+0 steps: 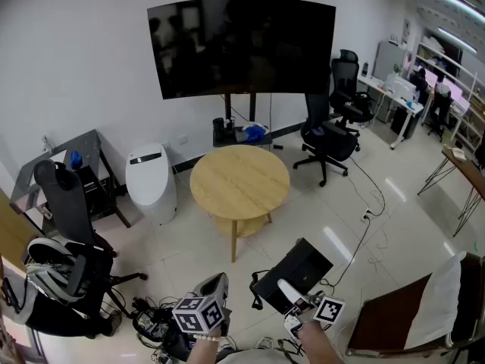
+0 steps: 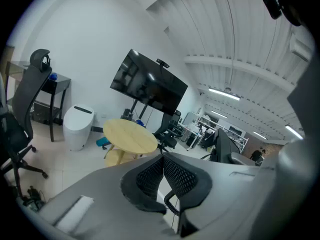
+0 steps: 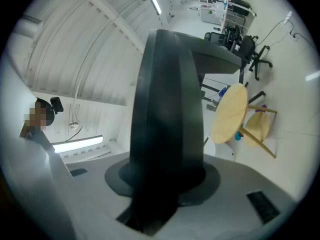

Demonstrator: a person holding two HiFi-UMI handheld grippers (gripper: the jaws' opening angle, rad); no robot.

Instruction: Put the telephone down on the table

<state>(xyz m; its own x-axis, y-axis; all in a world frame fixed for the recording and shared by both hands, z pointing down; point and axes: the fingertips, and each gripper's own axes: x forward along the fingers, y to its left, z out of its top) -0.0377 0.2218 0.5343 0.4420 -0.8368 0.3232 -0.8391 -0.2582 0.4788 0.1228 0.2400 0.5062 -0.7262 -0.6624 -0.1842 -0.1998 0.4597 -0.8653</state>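
In the head view the round wooden table (image 1: 239,180) stands mid-floor, its top bare. Below it, near the bottom edge, my right gripper (image 1: 293,297) is shut on the black telephone (image 1: 297,271), a flat dark slab held above the floor. In the right gripper view the telephone (image 3: 167,109) rises tall between the jaws and hides much of the room; the table (image 3: 230,111) shows at the right. My left gripper (image 1: 214,288) is left of the telephone, its mesh pads (image 2: 147,176) pressed together. A coiled black cord (image 2: 172,205) shows just under them; whether it is pinched is unclear.
A large dark screen (image 1: 241,44) on a stand is behind the table. A white floor unit (image 1: 150,180) stands left of it, and a black office chair (image 1: 327,139) to its right. Another chair (image 1: 68,271) and tangled cables (image 1: 148,321) are at my left.
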